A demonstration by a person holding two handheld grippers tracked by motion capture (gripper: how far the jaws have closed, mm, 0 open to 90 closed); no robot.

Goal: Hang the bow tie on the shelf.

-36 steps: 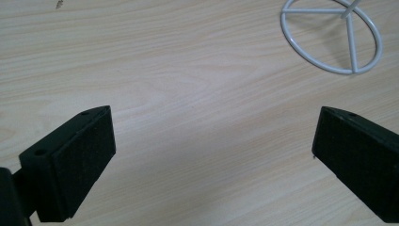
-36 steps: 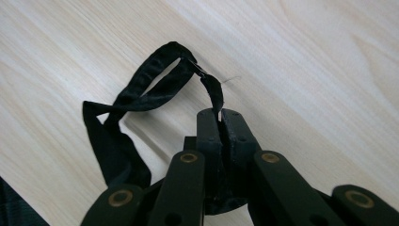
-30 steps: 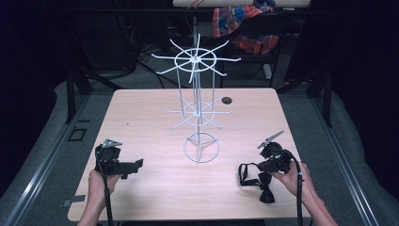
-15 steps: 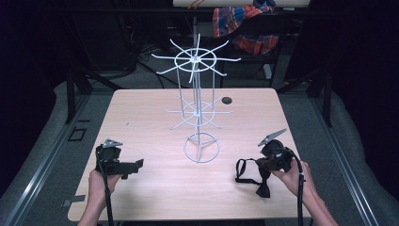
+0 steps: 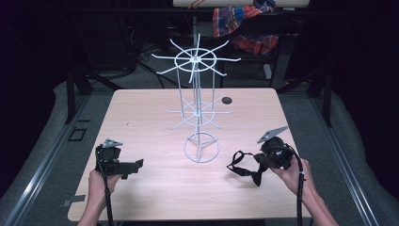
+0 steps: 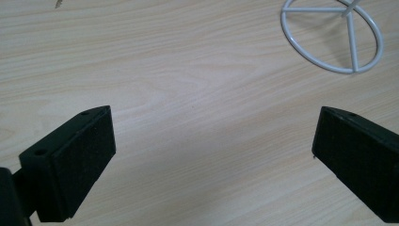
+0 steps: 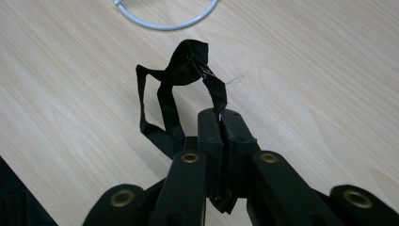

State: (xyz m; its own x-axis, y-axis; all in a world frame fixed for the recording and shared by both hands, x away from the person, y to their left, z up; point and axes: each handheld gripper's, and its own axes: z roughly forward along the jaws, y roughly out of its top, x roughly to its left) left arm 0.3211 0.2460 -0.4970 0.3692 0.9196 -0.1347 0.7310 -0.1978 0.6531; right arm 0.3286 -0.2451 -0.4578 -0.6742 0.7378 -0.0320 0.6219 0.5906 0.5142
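Right gripper [image 5: 263, 162], at the lower right of the high view, has my jaws pinched tight on a black bow tie [image 7: 181, 77], its strap loop dangling just above the table [image 5: 150, 122]; left gripper [image 5: 123, 165], lower left, stands wide and empty; I judge this the carry step; next I must lift the loop onto an arm of the white wire rack [image 5: 196, 101] at centre, beyond.

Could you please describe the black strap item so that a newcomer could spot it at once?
Start at the white wire rack in the middle of the wooden table. Just right of its ring base, the black strap hangs pinched in the right gripper. It is the one soft, looped black thing there.
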